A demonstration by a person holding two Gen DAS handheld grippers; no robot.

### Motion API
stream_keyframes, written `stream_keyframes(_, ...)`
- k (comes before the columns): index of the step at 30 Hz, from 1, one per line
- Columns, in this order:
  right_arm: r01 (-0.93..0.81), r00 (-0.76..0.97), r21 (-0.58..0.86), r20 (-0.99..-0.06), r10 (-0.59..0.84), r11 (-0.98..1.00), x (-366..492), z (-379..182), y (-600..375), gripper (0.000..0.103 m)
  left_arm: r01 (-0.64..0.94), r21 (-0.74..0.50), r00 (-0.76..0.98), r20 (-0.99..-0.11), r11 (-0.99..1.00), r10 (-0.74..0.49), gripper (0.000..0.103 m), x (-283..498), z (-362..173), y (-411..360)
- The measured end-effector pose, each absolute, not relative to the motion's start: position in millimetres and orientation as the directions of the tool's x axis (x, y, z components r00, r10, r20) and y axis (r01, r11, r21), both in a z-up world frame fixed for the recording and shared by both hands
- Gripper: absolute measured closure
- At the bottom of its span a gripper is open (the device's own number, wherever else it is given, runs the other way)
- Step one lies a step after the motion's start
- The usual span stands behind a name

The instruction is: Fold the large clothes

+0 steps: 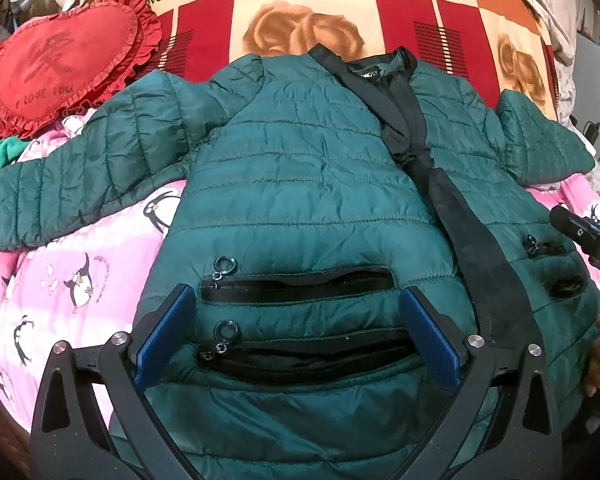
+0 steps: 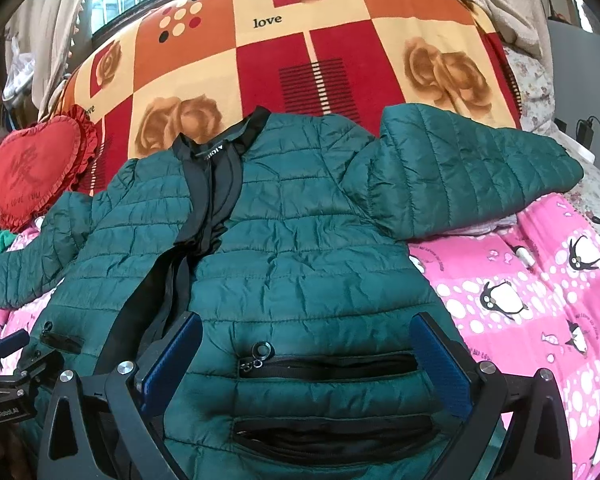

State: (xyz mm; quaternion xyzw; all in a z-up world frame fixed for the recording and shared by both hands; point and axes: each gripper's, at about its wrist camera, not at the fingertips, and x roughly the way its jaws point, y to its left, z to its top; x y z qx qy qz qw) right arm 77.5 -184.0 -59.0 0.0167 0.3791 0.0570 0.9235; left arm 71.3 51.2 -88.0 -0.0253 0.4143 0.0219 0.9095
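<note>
Home bedroom: bed, penguin quilt [image 2: 539, 280], heart cushion [image 1: 60, 64].

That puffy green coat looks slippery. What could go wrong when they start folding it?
The green quilted puffer jacket is shiny, so it may slide from the open left gripper and right gripper. Its metal ring zipper pulls could snag a finger. The spread sleeve might drag the red heart-shaped frilled cushion.

The jacket [image 1: 300, 184] lies spread front-up on the bed [image 2: 539, 300], collar toward the top of the frame, hem at the bottom; its sleeves reach out to left and right; a heart-shaped cushion [image 1: 56, 64] sits at upper left, beside the left sleeve; a patterned blanket [image 2: 339, 60] lies behind the collar; a penguin quilt [image 1: 60, 280] lies under the jacket.
</note>
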Motion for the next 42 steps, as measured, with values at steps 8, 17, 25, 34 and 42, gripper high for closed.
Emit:
stream_keyframes(8,-0.107,0.716,0.075,-0.686,0.129,0.991,75.3,-50.1,-180.8,0.0,-0.059,-0.034,0.653,-0.757,0.998,0.013,0.001,71.9,-89.6,51.8)
stream_keyframes(17,-0.119,0.726,0.016,-0.681,0.098,0.993,69.4,-53.3,-173.5,0.0,-0.065,-0.033,0.653,-0.757,0.997,0.018,0.001,71.3,-89.0,50.3)
stream_keyframes(25,-0.091,0.73,0.047,-0.676,0.098,0.995,68.2,-50.6,-185.8,0.0,-0.08,-0.057,0.657,-0.753,0.995,0.009,0.001,72.8,-84.1,51.8)
stream_keyframes(34,-0.089,0.73,0.046,-0.677,0.097,0.995,67.9,-50.0,-185.9,0.0,-0.083,-0.06,0.667,-0.745,0.995,0.01,0.001,72.2,-83.4,52.7)
stream_keyframes(42,-0.096,0.731,0.026,-0.677,0.088,0.995,68.3,-50.5,-181.2,0.0,-0.081,-0.078,0.663,-0.749,0.994,-0.005,0.001,72.7,-87.5,54.7)
